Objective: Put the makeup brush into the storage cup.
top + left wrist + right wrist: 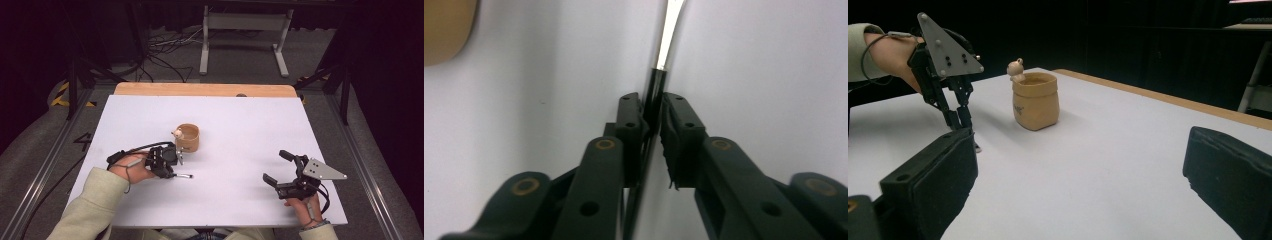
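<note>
Writing: faint mark on cup front, unreadable.
Cup (188, 137): tan, sack-shaped, matte; small figurine (1016, 68) on rim; mid tabletop (240, 130), white w/ wood far edge.
Utensil (667, 37): shiny metal, black handle, lying on tabletop near cup.
Left gripper (653, 117): jaws clamped on utensil handle.
Right gripper (274, 168): jaws wide apart, holding nothing, well apart from cup.

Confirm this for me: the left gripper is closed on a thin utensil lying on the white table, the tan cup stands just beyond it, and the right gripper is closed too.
Not quite: the right gripper is open, its jaws spread wide apart with nothing between them in the right gripper view. The rest holds: the left gripper is clamped on the thin utensil on the white table, with the tan cup just beyond.
</note>
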Motion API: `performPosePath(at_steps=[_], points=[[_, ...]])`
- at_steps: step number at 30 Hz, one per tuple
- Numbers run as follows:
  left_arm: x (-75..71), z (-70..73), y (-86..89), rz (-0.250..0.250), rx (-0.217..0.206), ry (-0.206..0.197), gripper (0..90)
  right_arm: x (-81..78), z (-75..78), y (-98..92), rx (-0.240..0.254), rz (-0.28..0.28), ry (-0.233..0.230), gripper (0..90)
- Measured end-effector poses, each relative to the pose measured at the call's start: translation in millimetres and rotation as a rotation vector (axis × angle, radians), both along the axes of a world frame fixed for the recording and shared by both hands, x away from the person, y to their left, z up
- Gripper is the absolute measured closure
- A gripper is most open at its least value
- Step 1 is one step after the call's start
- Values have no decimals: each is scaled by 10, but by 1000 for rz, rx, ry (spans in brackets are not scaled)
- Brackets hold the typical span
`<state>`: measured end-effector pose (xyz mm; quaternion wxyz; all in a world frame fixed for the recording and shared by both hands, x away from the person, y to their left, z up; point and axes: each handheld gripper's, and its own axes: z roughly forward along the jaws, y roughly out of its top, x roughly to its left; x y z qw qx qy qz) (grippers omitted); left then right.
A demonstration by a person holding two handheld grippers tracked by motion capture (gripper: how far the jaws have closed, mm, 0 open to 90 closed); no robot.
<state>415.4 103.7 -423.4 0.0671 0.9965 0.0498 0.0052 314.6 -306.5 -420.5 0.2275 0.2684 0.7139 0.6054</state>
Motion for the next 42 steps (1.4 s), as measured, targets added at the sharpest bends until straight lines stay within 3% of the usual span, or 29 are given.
performPosePath(at_steps=[7,12,18,27,31,34,42], points=[[-23,7,-14,1,20,-3,828,2,-1,-6,5,-1,3,16],[-40,27,-14,-13,-11,-2,829,2,-1,-5,1,-5,1,16],[-54,165,-12,-9,-47,-17,831,-2,0,-9,3,-8,2,16],[-121,347,41,-11,-129,-70,831,-4,4,-7,0,-8,0,16],[-126,420,80,-7,-185,-75,831,-2,1,-9,3,-8,2,16],[-145,481,123,0,-229,-107,832,-2,2,-8,1,-7,0,15],[-160,537,219,24,-357,-102,832,-7,8,-6,0,-9,-1,15]])
